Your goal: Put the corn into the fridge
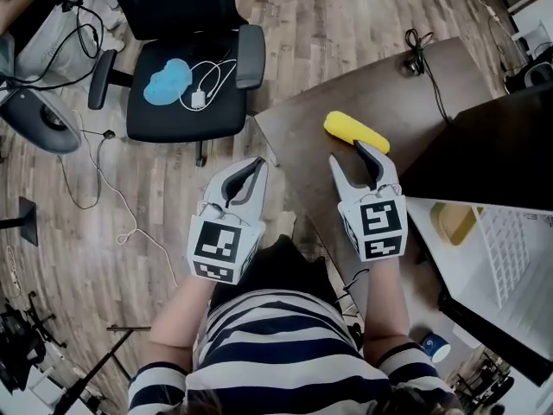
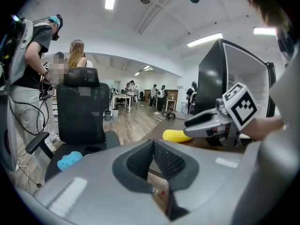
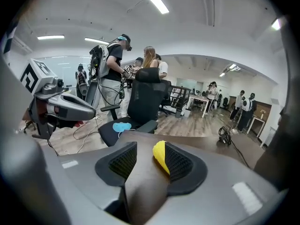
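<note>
The step in hand looks like the pick-up. The corn [image 1: 354, 131] lies on its side on the brown table [image 1: 315, 102], a little right of centre in the head view, and nothing holds it yet. The right gripper [image 1: 346, 151] sits just below it in the frame, its fingers moderately apart. In the right gripper view the corn's near end shows between the pads, hard over toward the right-hand one, with a clear gap on the left, so the cob is off-centre in the opening. Before closing, the person would do well to shift the gripper toward the right of its own view until the cob is centred. It should then go further in, so the pads meet the thick middle rather than the rounded tip, which would likely squirt out under pressure. A cob rolls easily, so a square, steady close across its width is the safer grip. The left gripper [image 1: 257, 164], below and left of the corn and off the table edge, has its fingers drawn together on nothing. What appears to be the fridge [image 1: 484, 145] is the dark cabinet at the right edge, its pale interior showing at lower right.
</note>
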A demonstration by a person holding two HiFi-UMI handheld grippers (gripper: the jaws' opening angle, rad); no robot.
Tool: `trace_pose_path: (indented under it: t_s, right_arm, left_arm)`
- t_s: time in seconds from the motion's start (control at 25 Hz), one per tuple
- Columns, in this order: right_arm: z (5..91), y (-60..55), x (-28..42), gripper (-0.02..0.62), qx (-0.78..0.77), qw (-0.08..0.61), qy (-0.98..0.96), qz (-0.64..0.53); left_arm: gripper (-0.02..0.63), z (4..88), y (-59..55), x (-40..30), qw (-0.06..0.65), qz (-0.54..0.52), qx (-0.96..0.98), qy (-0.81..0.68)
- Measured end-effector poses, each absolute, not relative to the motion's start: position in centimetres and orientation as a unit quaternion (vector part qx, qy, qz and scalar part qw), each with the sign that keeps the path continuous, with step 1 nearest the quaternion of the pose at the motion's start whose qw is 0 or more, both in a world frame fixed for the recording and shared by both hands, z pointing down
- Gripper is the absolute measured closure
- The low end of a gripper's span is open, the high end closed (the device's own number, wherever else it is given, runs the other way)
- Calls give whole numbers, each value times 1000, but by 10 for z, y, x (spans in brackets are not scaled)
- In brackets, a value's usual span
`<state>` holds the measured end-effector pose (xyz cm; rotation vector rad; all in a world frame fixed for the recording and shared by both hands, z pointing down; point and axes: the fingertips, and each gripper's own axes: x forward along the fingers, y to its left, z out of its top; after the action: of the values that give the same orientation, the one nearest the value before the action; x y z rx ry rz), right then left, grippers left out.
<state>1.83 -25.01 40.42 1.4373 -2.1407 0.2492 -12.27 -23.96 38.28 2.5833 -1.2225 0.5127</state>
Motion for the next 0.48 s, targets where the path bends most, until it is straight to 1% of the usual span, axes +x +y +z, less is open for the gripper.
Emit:
trace_pose_path:
  t_s: [0.16, 0.48]
  right_arm:
    - [413, -271, 28, 405, 533, 280, -793, 89]
    - [438, -296, 35, 354, 508, 326, -793, 83]
  left_arm:
    - [606, 392, -254, -116, 128, 180, 880, -421]
    - [606, 408, -278, -101, 141, 190, 879, -414]
